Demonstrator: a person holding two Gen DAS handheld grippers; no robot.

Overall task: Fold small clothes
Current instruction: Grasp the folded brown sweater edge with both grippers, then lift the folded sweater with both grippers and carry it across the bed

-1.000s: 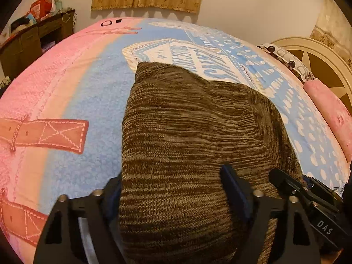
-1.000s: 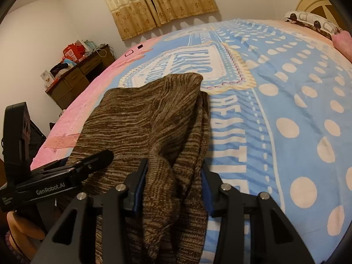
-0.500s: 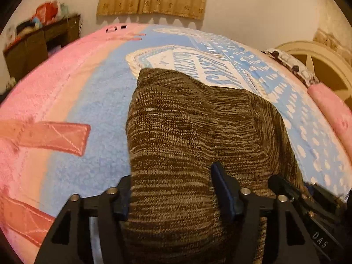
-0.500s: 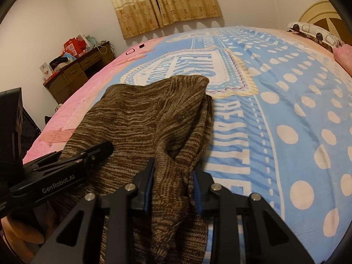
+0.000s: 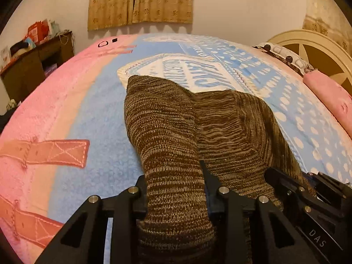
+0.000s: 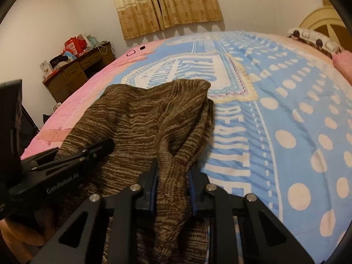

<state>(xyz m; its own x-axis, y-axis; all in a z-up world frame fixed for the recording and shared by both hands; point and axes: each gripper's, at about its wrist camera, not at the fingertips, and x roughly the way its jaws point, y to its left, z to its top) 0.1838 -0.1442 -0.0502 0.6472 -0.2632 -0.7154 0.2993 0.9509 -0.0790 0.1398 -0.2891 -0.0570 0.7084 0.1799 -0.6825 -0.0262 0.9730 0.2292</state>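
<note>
A brown knitted garment [image 5: 198, 132] lies on the blue and pink bed blanket [image 5: 99, 121]. My left gripper [image 5: 173, 187] is shut on the garment's near left edge, bunching the knit between its jaws and lifting it. My right gripper [image 6: 172, 182] is shut on the garment's [image 6: 143, 118] near right edge, with a raised fold between its jaws. The right gripper's body shows at the lower right of the left wrist view [image 5: 308, 198]. The left gripper's body shows at the left of the right wrist view [image 6: 55, 171]. The garment's far end rests flat on the blanket.
A wooden desk [image 6: 77, 72] with clutter stands beyond the bed's left side. Curtains [image 5: 140, 0] hang on the far wall. A cream headboard [image 5: 319, 52] and pink pillow [image 5: 330, 101] are at the right. The blanket [image 6: 286, 121] spreads wide to the right.
Both grippers have closed on the garment's near edge, from wide apart to pinched. The near edge has gathered into raised folds and lifted; the cloth now looks narrower.
</note>
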